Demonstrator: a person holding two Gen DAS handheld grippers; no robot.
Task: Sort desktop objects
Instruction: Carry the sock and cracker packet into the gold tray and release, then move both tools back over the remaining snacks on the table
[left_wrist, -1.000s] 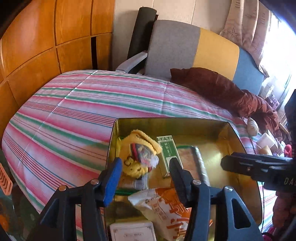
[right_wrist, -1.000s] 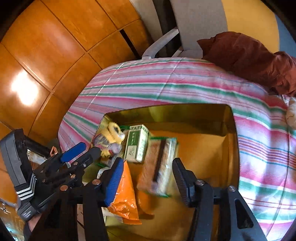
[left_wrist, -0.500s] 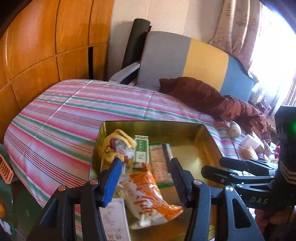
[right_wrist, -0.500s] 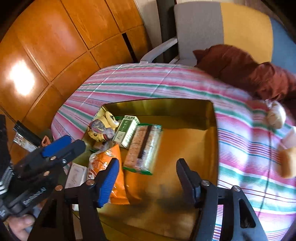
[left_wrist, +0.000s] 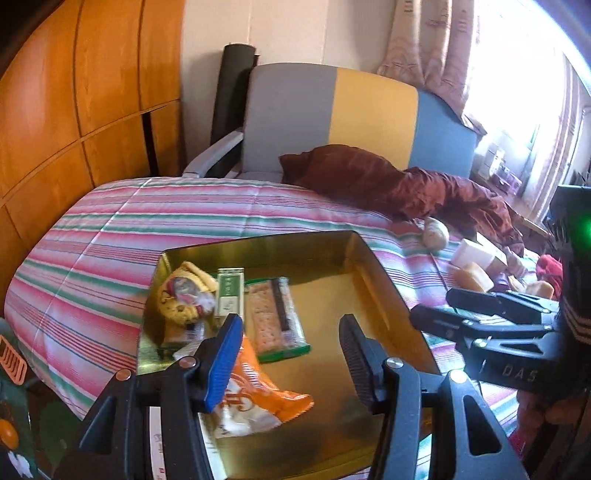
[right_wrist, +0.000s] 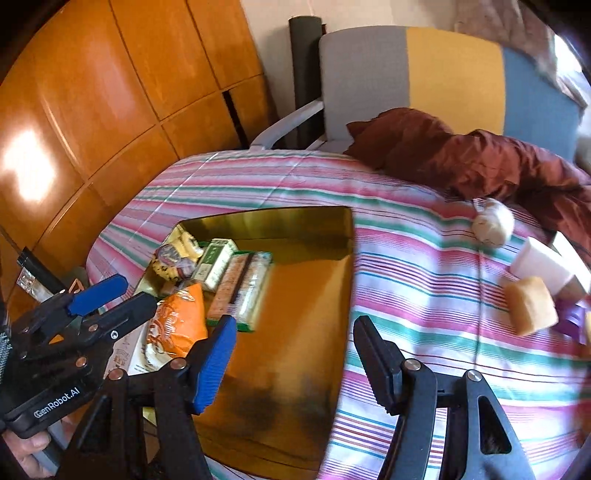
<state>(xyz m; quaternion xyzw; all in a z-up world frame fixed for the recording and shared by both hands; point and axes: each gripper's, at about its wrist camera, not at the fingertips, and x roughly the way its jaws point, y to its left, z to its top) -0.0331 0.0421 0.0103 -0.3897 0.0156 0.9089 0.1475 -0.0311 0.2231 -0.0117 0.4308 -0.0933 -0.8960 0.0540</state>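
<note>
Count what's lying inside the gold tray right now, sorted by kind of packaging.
In the gold tray:
Bags: 2, orange snack bag, yellow cookie bag
Boxes: 1, green box
Clear wrapped packs: 1, cracker pack
Total: 4 clearly visible; a white paper at the near edge is unclear.

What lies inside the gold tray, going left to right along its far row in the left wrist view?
In the gold tray: yellow cookie packet → green and white box → clear-wrapped cracker pack.
</note>
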